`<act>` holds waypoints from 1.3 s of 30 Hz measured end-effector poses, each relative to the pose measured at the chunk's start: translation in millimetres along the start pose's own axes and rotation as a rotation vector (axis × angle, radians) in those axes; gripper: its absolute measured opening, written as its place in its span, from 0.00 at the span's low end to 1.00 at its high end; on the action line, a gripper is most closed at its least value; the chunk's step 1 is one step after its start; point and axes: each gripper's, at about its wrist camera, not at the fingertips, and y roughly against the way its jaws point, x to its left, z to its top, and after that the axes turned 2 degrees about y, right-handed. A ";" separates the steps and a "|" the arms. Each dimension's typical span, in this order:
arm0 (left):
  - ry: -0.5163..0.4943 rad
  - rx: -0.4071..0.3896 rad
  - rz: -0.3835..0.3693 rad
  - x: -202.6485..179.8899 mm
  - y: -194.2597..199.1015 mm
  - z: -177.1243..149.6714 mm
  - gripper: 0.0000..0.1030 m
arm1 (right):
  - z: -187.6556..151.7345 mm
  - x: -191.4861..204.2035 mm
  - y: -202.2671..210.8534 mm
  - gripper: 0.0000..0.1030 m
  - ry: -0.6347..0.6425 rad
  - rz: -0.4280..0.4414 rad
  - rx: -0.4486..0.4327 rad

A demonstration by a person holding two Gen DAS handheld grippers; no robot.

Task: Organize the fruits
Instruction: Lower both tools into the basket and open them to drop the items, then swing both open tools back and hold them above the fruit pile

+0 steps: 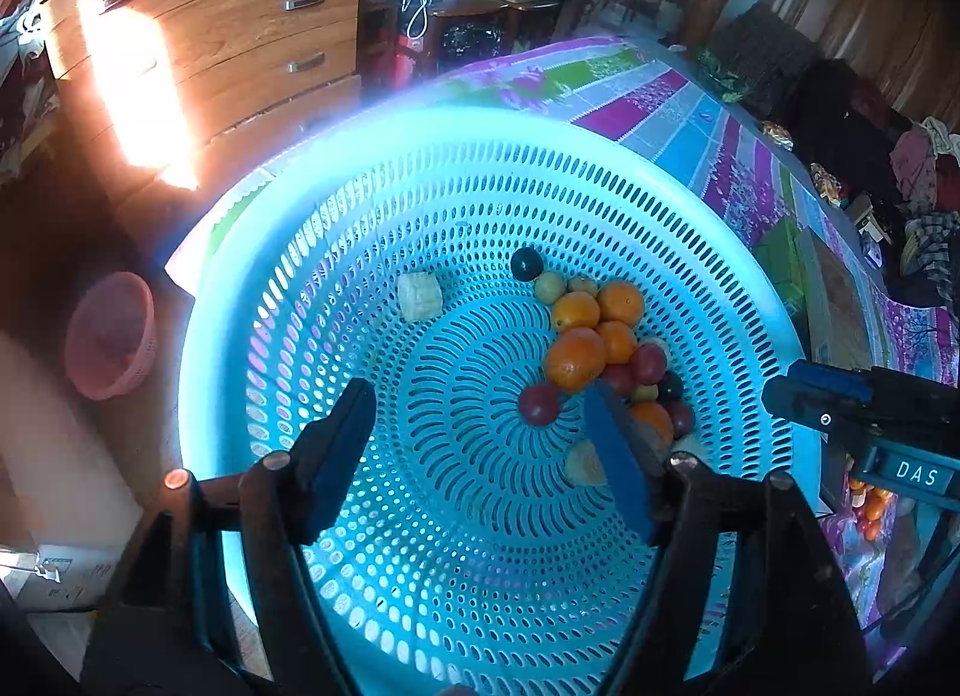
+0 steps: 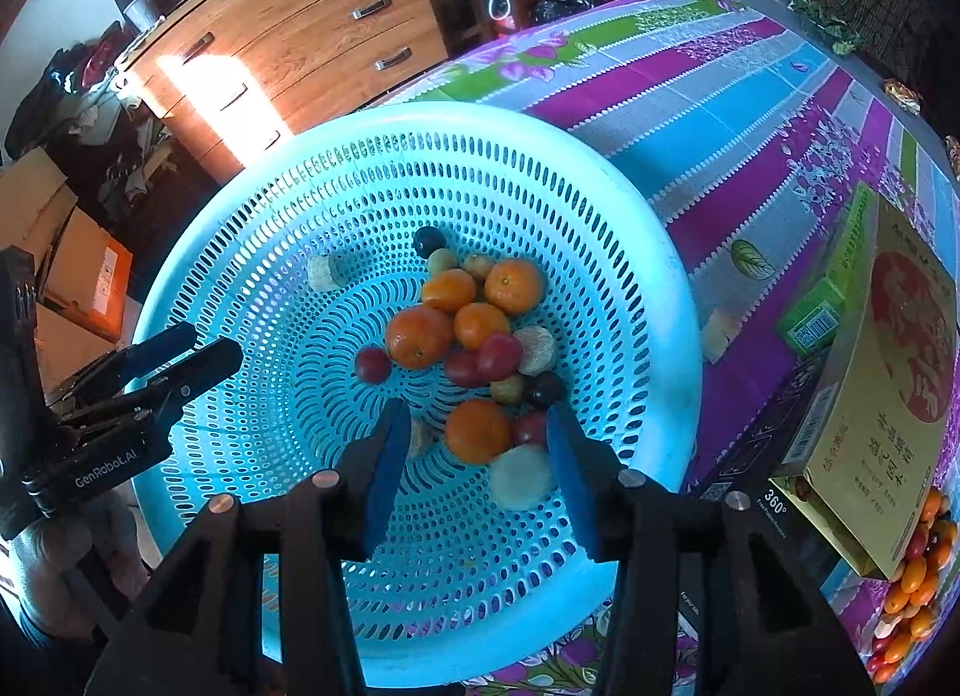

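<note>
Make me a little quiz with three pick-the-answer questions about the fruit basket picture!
1. Where is the heap of fruit?
A. in the blue basket
B. on the wooden drawers
C. on the floor

2. What colour is the small basket on the floor?
A. green
B. pink
C. black

3. How is the right gripper?
A. shut on an orange
B. shut on nothing
C. open

Answers:
1. A, the fruit lies inside the blue basket.
2. B, the small basket beside the table is pink.
3. C, the right gripper has its fingers apart, above the fruit, pressing on nothing.
</note>
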 end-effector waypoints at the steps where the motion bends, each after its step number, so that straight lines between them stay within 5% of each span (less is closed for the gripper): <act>1: 0.001 0.000 0.001 0.7 -0.5 0.4 0.72 | -0.7 -0.7 0.6 0.50 -0.004 0.002 -0.003; 10: 0.025 -0.011 -0.028 3.9 0.2 -1.1 0.73 | -22.0 4.4 36.2 0.50 0.027 -0.033 -0.153; 19: 0.011 -0.032 -0.036 -10.7 5.5 -5.9 0.73 | -107.9 19.3 100.7 0.50 0.115 -0.151 -0.383; 22: -0.056 -0.063 -0.043 -36.2 15.5 -7.3 0.73 | -143.1 2.5 113.8 0.53 0.085 -0.214 -0.404; 25: -0.132 -0.100 -0.053 -66.3 25.9 -10.3 0.73 | -181.7 -21.9 124.5 0.70 0.003 -0.269 -0.411; 27: -0.199 -0.115 -0.069 -94.8 32.1 -15.0 0.78 | -210.5 -42.2 131.6 0.73 -0.066 -0.288 -0.404; 30: -0.293 -0.146 -0.096 -142.3 40.3 -27.8 0.93 | -247.4 -68.8 143.9 0.73 -0.152 -0.345 -0.389; 39: -0.514 -0.112 -0.286 -268.4 59.8 -92.9 1.00 | -325.0 -125.2 202.9 0.74 -0.350 -0.547 -0.423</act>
